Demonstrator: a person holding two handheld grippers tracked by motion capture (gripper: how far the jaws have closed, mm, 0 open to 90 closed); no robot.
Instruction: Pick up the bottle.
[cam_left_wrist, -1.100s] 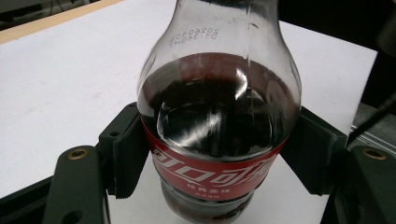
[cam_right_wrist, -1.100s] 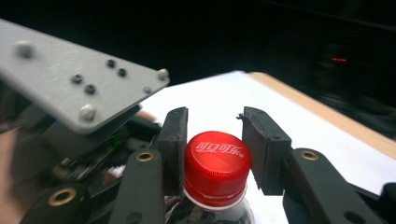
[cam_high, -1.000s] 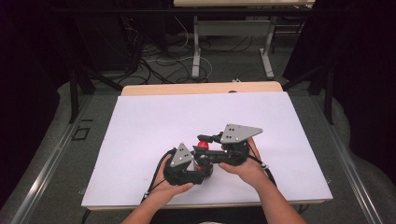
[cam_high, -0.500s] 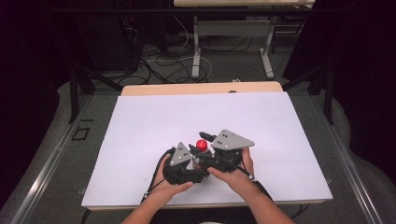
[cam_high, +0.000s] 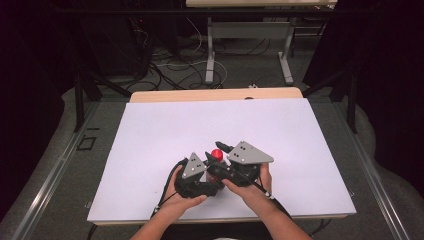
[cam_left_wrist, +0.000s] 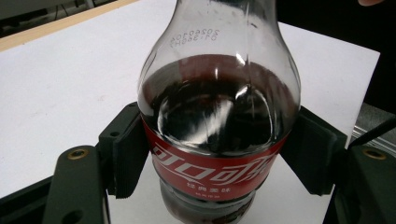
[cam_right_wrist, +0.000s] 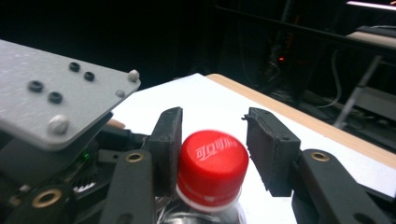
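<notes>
Here my left gripper (cam_left_wrist: 210, 163) clamps the cola bottle (cam_left_wrist: 217, 116) while my right gripper's (cam_right_wrist: 212, 149) closing fingers (cam_right_wrist: 273, 149) flank its red cap (cam_right_wrist: 212, 163), one side gapped.

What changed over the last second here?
The right claw swung in from the right over the red cap; its jaws have just been closing around it, a gap showing on one side. The left claw stayed clamped on the cola bottle.

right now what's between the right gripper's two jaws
The red cap of the cola bottle, in the right gripper view: one jaw touches it, a gap remains at the other.
</notes>
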